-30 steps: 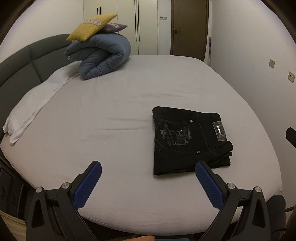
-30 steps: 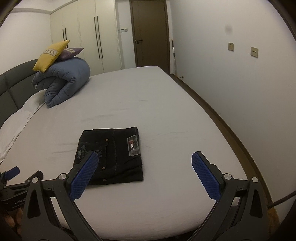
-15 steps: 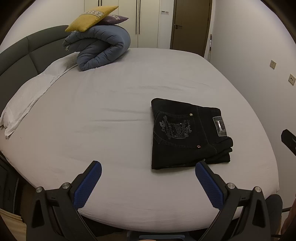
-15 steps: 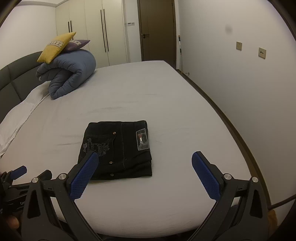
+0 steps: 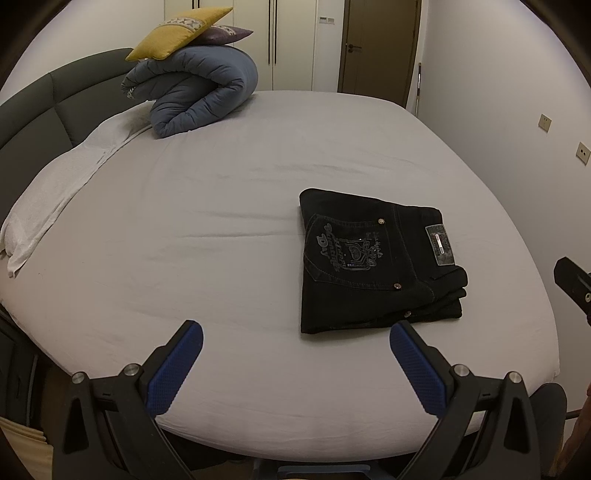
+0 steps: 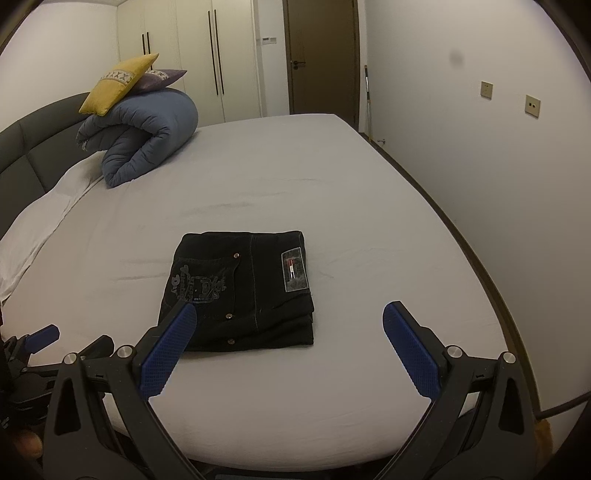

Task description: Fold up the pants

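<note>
Black pants [image 5: 373, 262] lie folded into a compact rectangle on the grey bed sheet [image 5: 207, 229], back pocket and waist label facing up. In the right wrist view the same pants [image 6: 242, 291] sit centre frame. My left gripper [image 5: 293, 334] hovers open above the bed's near edge, short of the pants, nothing between its blue pads. My right gripper [image 6: 286, 314] is open too, held above the near edge with its left pad overlapping the pants' near corner in view. The left gripper also shows at the lower left of the right wrist view [image 6: 40, 338].
A rolled blue duvet [image 5: 195, 96] with a yellow cushion [image 5: 181, 33] and a purple one sits at the bed's far left by the dark headboard [image 5: 33, 107]. A white pillow [image 5: 59, 192] lies along the left side. A wall [image 6: 498, 184] runs close on the right.
Both grippers have risen and pulled back slightly from the bed, so the folded pants look lower and farther. The pants have not moved; both grippers stay open.
</note>
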A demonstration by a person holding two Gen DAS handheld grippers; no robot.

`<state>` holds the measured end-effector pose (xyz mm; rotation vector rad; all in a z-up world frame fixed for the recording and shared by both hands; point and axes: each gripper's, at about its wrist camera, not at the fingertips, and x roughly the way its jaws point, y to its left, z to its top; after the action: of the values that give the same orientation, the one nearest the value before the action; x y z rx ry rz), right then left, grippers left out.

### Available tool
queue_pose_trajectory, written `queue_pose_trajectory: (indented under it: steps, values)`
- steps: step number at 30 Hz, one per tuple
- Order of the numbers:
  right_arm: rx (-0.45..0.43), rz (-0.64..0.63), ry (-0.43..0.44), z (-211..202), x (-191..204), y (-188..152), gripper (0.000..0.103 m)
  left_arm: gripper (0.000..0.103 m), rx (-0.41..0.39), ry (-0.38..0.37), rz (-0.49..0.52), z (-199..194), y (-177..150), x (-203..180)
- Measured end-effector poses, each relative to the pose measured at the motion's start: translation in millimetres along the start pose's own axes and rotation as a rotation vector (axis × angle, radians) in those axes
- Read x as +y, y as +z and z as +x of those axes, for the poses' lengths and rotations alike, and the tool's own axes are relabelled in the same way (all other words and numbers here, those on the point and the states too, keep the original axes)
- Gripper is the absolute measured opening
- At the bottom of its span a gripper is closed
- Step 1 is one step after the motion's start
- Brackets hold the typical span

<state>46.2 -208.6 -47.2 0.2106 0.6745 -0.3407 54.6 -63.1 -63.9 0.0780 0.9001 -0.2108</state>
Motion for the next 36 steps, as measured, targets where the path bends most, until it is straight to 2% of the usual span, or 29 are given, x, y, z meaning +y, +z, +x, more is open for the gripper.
queue_pose_trajectory:
  steps: [36]
  values:
    - [0.028,0.003,0.016,23,7,-9,0.103,0.103,0.008,0.007,0.021,3,-5,1]
